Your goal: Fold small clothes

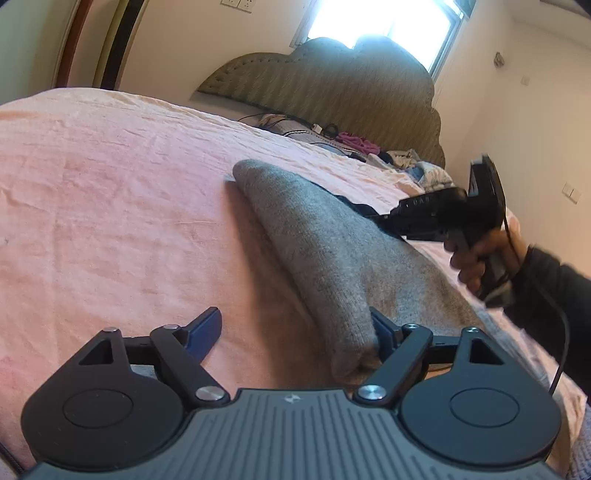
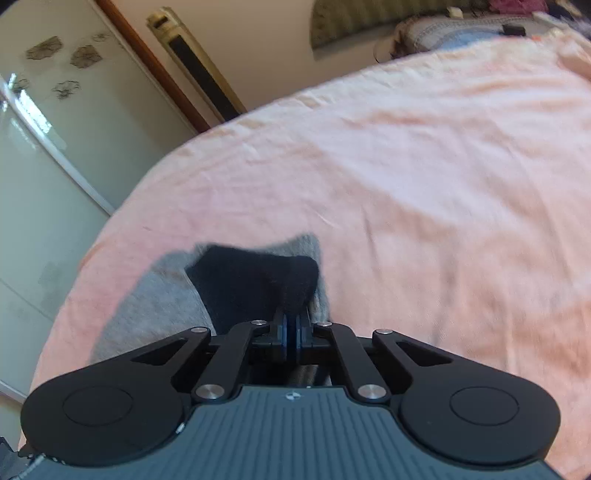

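Pink bedsheet [image 1: 110, 192] under everything; my left tongs [image 1: 295, 332] gape wide around the grey sweater's [image 1: 325, 251] fold, right tongs [image 2: 294, 325] pinch its black collar [image 2: 251, 280].

L claw [image 1: 295, 332] spread wide; R claw [image 2: 293, 332] clamped tight.

The right gripper [image 2: 294, 334] had its blue-padded jaws pressed together on a bunch of black cloth [image 2: 255, 284], which rose from the pads and spread away to the left. Under and around that dark piece lay a grey knit garment [image 2: 155, 306], flat on the pink bedsheet [image 2: 424, 177]. Past the sheet's far edge stood a frosted sliding door [image 2: 55, 147] with a flower pattern, a brown wooden frame [image 2: 155, 66], and part of an olive padded headboard [image 2: 351, 22].
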### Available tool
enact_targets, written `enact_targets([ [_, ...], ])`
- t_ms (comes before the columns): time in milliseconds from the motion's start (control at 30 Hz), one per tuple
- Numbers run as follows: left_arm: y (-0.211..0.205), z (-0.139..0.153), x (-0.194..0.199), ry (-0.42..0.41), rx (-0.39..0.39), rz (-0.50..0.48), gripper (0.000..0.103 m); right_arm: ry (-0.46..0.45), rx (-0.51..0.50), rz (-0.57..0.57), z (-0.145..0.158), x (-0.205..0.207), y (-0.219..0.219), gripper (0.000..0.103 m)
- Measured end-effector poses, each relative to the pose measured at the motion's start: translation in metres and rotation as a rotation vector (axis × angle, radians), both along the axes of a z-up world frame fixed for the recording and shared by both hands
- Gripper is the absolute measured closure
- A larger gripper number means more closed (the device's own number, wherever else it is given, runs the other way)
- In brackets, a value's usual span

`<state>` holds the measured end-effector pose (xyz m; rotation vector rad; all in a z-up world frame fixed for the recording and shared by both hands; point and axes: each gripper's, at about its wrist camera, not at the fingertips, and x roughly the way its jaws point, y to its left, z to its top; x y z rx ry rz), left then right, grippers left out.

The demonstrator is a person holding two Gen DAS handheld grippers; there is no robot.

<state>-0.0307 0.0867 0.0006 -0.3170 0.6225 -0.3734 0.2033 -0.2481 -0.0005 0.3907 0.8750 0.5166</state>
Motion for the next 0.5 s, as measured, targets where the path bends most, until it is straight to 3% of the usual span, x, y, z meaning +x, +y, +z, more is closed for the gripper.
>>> enact_targets([
  [67,0.003,0.002,0.0,-0.001,-0.01,0.01,0.02,-0.014,0.01,0.012,0.009,-0.008,0.003,0.093],
  [133,0.005,0.009,-0.002,-0.028,-0.014,0.033,0.02,-0.048,-0.022,-0.038,0.026,-0.017,0.006,0.073],
  [233,-0.003,0.033,0.002,-0.148,0.022,0.024,0.02,-0.14,0.03,-0.029,0.052,-0.032,0.015,0.061],
  [267,-0.013,0.042,0.008,-0.19,0.062,-0.002,0.02,-0.152,0.043,0.003,0.056,-0.034,0.023,0.06],
  [367,-0.064,0.061,0.046,-0.271,0.299,-0.136,0.02,-0.144,0.053,0.062,0.059,-0.022,0.054,0.037],
  [433,-0.085,0.054,0.088,-0.209,0.412,-0.199,0.02,-0.076,0.001,0.045,0.042,-0.004,0.066,0.03],
  [467,-0.089,0.044,0.112,-0.11,0.439,-0.21,0.02,-0.005,-0.07,0.016,0.025,0.006,0.067,0.033],
  [500,-0.086,0.032,0.131,-0.011,0.413,-0.207,0.015,-0.032,-0.068,0.006,0.015,0.006,0.061,0.05],
])
